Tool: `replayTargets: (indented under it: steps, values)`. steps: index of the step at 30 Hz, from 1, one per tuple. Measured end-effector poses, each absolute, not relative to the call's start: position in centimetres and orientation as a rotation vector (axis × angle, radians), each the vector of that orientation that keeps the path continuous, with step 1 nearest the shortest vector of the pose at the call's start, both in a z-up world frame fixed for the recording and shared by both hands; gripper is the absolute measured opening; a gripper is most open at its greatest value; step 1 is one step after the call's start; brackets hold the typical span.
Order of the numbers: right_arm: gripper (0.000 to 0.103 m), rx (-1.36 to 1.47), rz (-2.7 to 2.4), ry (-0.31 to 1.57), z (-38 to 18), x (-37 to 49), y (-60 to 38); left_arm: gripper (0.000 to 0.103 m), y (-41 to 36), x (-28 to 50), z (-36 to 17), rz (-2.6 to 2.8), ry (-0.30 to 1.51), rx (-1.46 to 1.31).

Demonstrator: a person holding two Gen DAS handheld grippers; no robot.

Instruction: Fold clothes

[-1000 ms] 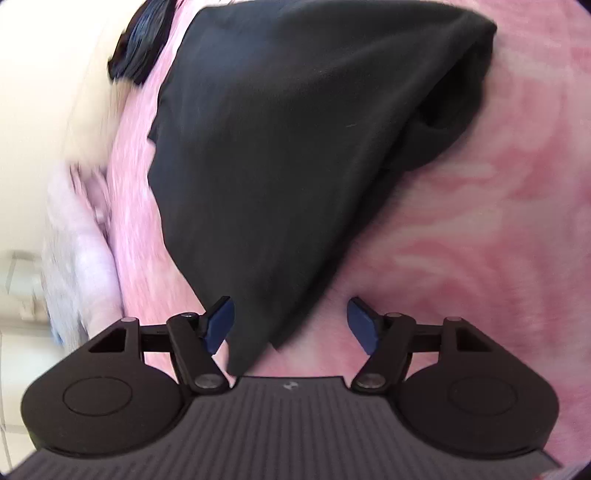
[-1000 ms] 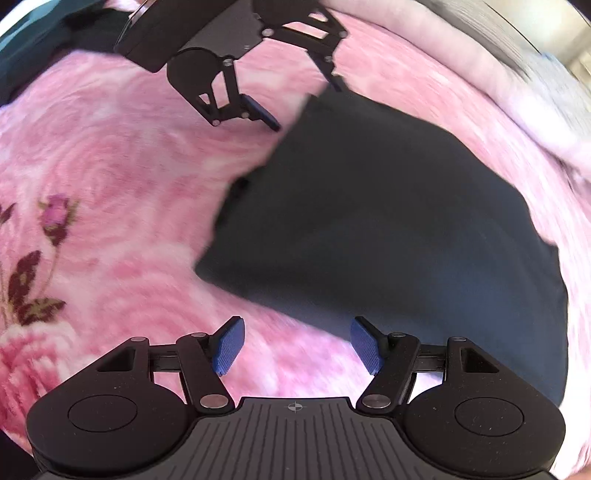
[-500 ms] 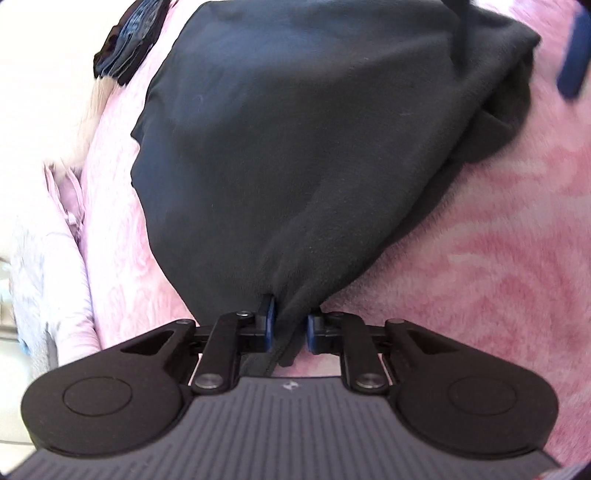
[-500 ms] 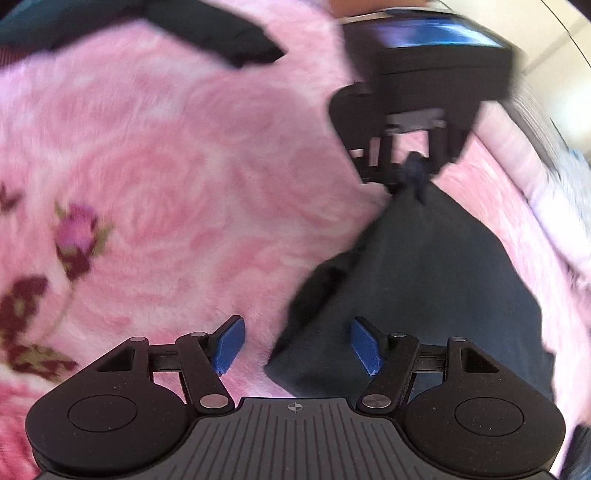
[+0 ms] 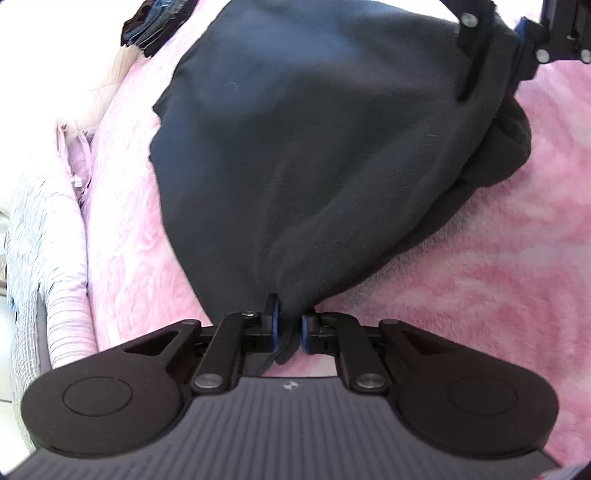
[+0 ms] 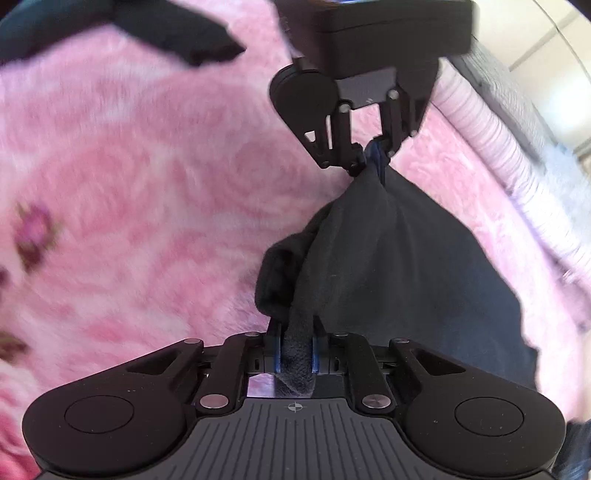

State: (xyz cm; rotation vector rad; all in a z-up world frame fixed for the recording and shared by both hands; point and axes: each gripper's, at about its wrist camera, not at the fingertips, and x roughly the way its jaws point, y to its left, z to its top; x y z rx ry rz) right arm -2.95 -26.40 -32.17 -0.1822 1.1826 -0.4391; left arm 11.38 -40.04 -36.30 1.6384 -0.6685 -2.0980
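garment: black garment [image 5: 314, 155] spread on pink blanket [image 5: 498, 277], near edge lifted between both grippers, far part flat on the blanket
left gripper: left gripper [image 5: 287, 328] nearly closed, blue pads pinching a bunched corner of the cloth; seen from the right wrist view [image 6: 373, 157] it hangs above the blanket with cloth draping down from its tips
right gripper: right gripper [image 6: 295, 350] clamped on a thick rolled edge of the fabric, roll sticks out behind the pads; in the left wrist view [image 5: 517, 48] it sits at top right, on the garment's far corner
cloth shape: taut ridge runs between the two grips, folded lump [image 6: 280, 277] sags just left of the right gripper
blanket: fluffy, rose pattern, dark flower print [image 6: 33, 236] at left, blurred
other clothes: dark pile [image 5: 155, 22] at top left beyond the garment; another dark piece [image 6: 177, 37] on the blanket, possibly a sleeve, too blurred to tell
bed edge: striped pale bedding [image 5: 62, 295] along left side, beside the blanket
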Motion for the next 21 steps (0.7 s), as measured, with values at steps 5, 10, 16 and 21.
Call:
replayTargets:
  steps: [5, 10, 16, 21]
  values:
    - [0.011, -0.001, -0.420, 1.082, -27.2, -4.2, -27.7, 0.007, -39.5, 11.3, -32.1, -2.066, -0.660, 1.651]
    - [0.010, 0.196, -0.417, 0.959, -22.1, -5.9, -29.7, 0.007, -40.4, 9.6, -27.8, -2.008, -0.651, 1.693]
    - [0.010, 0.476, -0.530, 0.728, -17.2, -14.4, -36.4, 0.006, -45.5, 2.9, -22.0, -1.970, -0.697, 1.680]
    - [0.010, 0.647, -0.631, 0.586, -16.7, -23.7, -43.6, 0.006, -51.7, -6.0, -20.3, -1.976, -0.723, 1.684]
